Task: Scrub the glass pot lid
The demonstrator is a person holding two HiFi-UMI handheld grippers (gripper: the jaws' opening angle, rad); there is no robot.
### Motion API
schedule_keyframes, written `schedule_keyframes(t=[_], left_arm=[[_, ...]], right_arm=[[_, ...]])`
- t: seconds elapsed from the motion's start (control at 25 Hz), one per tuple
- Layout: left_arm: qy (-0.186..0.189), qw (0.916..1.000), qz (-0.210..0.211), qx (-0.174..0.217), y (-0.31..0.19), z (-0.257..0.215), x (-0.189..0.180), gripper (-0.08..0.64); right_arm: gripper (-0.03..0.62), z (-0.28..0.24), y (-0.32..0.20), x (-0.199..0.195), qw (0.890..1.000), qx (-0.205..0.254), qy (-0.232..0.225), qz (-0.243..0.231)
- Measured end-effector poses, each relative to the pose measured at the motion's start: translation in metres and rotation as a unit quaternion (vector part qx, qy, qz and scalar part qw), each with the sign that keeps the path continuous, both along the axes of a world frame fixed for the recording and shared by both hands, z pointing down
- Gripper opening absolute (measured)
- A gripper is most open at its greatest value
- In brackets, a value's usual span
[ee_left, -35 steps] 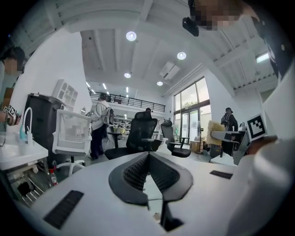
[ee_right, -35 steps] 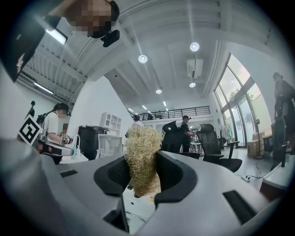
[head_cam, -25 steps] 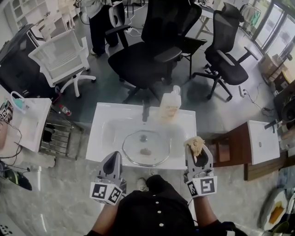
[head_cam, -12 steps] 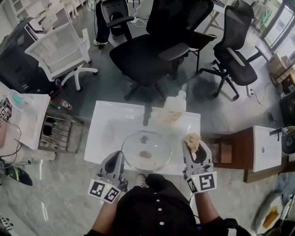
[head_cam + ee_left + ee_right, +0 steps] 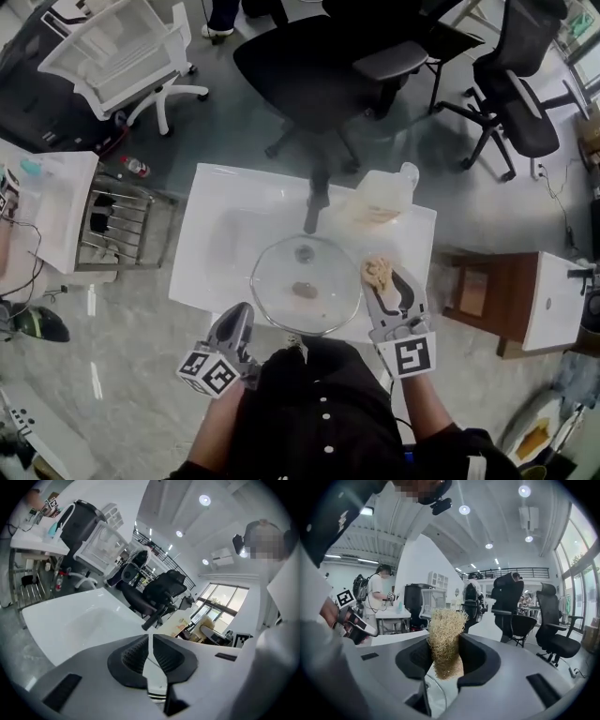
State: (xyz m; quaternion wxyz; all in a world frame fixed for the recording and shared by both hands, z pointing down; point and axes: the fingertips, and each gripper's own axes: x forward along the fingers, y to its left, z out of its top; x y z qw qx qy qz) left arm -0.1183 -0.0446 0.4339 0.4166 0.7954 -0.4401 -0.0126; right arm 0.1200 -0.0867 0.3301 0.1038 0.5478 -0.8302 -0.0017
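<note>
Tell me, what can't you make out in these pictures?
- Head view: the brown spot at the middle of the lid is too small to name.
- Head view: whether the scrubber touches the lid; the steep angle hides any gap.
- Left gripper view: the lid, behind the left tongs.
- Head view: the label on the bottle, blurred.

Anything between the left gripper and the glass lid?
Head view: only a strip of the bare white rectangular sink lies between the grey left gripper and the round clear glass pot lid.
</note>
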Motion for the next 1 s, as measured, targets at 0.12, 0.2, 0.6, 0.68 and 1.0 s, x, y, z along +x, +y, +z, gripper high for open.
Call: schedule_keyframes(t=[0.12,0.2,0.6,0.68,1.0], left_arm=[[0.007,0.9987,-0.01,-0.05,0.01,0.022,0.01,0.112],[0.01,0.9966,-0.024,-0.077,0.013,0.032,0.018,0.149],[0.043,0.9717,-0.06,-0.225,0.033,0.099,0.021,0.247],[0.046,0.9676,-0.054,-0.242,0.036,0.106,0.028,0.256],[0.056,0.9562,-0.058,-0.282,0.033,0.123,0.042,0.233]], right_arm=[[0.153,0.027,-0.006,-0.008,0.999,-0.025,0.018,-0.043],[0.153,0.048,-0.01,-0.008,0.995,-0.05,0.047,-0.072],[0.153,0.138,-0.03,-0.049,0.966,-0.075,0.174,-0.177],[0.153,0.157,-0.028,-0.059,0.955,-0.072,0.202,-0.207],[0.153,0.227,-0.037,-0.08,0.93,-0.105,0.25,-0.248]])
